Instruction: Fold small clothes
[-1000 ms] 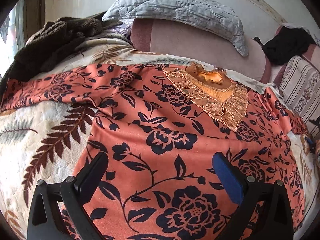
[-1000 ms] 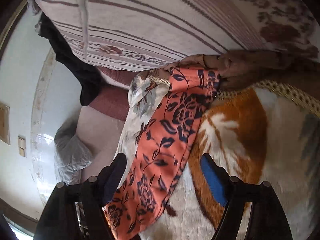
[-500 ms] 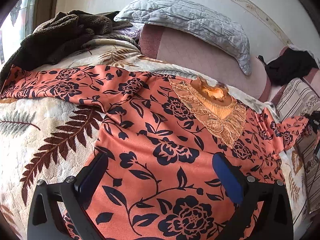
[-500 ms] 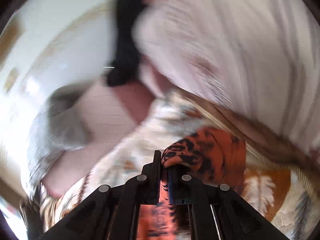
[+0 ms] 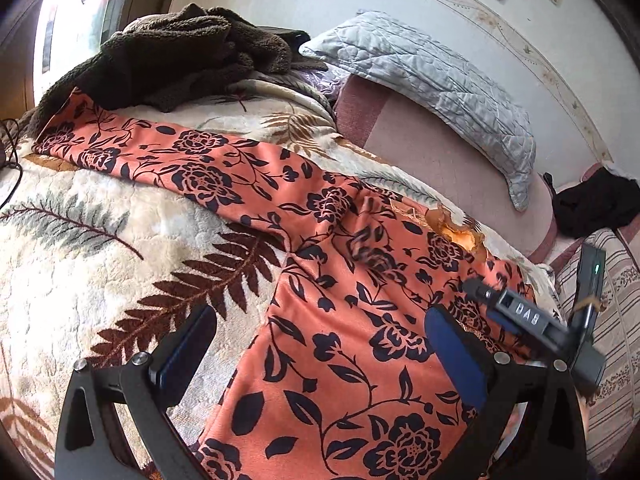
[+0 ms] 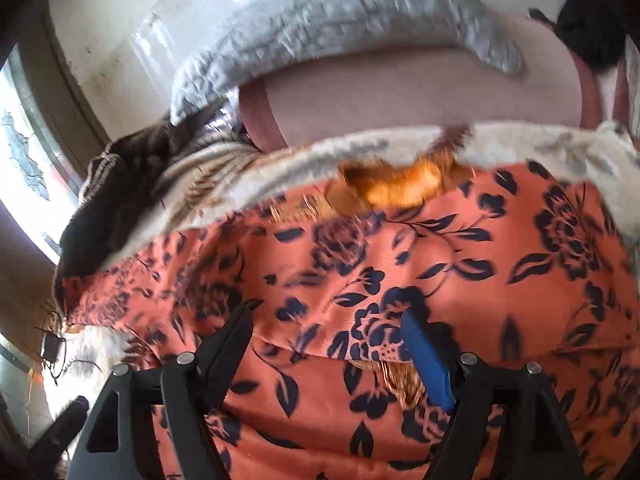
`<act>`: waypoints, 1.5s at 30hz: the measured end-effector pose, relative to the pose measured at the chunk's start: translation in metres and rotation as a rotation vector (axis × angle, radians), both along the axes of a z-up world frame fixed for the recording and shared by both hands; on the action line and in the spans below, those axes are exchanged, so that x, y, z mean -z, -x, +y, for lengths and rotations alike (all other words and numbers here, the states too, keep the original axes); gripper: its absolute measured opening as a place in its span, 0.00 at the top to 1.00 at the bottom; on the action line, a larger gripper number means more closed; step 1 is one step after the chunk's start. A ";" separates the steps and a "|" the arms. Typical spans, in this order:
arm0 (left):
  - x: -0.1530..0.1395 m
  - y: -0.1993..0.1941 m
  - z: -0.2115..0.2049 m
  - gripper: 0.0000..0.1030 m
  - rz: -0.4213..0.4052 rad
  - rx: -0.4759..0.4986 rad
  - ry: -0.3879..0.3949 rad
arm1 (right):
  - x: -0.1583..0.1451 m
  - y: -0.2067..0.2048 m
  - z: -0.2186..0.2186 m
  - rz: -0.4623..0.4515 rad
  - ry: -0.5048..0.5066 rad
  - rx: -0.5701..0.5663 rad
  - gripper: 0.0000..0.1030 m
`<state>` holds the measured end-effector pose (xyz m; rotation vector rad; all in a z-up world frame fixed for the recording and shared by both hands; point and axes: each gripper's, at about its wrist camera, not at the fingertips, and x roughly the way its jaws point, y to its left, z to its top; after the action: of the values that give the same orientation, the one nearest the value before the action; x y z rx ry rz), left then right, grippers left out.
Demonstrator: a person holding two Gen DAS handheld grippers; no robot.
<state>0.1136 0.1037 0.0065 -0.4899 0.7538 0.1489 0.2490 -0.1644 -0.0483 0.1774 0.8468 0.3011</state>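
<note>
while the shirt (image 5: 340, 320) lies flat on the bed (image 5: 80, 264), its long sleeve (image 5: 160, 152) runs off toward 10 o'clock from the left gripper (image 5: 320, 344), which is nearer it. both the left and the right gripper (image 6: 328, 344) are open, holding nothing. a pillow (image 5: 432, 80) leans on the wall.

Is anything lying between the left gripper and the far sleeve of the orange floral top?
Nothing visible blocks it. The left gripper hovers open over the orange floral top, and the far sleeve lies flat on the leaf-print blanket. The brown fleece garment sits just beyond the cuff and may overlap its tip.
</note>
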 end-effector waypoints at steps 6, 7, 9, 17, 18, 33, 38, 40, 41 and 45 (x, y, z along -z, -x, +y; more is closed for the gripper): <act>-0.002 -0.001 0.006 0.00 -0.020 -0.019 0.016 | -0.014 0.060 -0.061 -0.059 -0.210 0.068 0.22; -0.002 -0.002 0.004 0.00 -0.023 -0.006 0.019 | -0.018 0.073 -0.073 -0.074 -0.248 0.085 0.21; -0.003 -0.011 0.001 0.00 -0.005 0.054 0.057 | -0.023 0.084 -0.090 -0.088 -0.332 0.116 0.20; -0.036 -0.106 -0.027 0.01 0.035 0.166 0.151 | -0.026 0.098 -0.125 -0.075 -0.468 0.115 0.18; -0.031 -0.123 -0.032 0.02 0.056 0.189 0.141 | -0.026 0.097 -0.127 -0.067 -0.499 0.107 0.18; 0.035 -0.165 -0.027 0.95 0.321 0.101 0.066 | -0.023 0.083 -0.138 -0.046 -0.552 0.116 0.18; -0.022 -0.092 -0.031 0.95 0.120 0.076 0.037 | -0.018 0.082 -0.153 -0.044 -0.565 0.171 0.18; -0.005 -0.084 -0.027 0.94 0.170 0.054 0.033 | -0.018 0.083 -0.162 -0.046 -0.571 0.195 0.18; 0.012 -0.088 -0.027 0.94 0.216 0.054 0.012 | -0.017 0.084 -0.166 -0.045 -0.576 0.203 0.18; 0.053 -0.095 -0.027 0.91 0.242 0.069 0.009 | -0.015 0.085 -0.185 -0.042 -0.582 0.246 0.18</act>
<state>0.2085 0.0770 -0.0465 -0.4581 1.0070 0.1419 0.1638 -0.3495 -0.0336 0.8082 0.6688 0.3121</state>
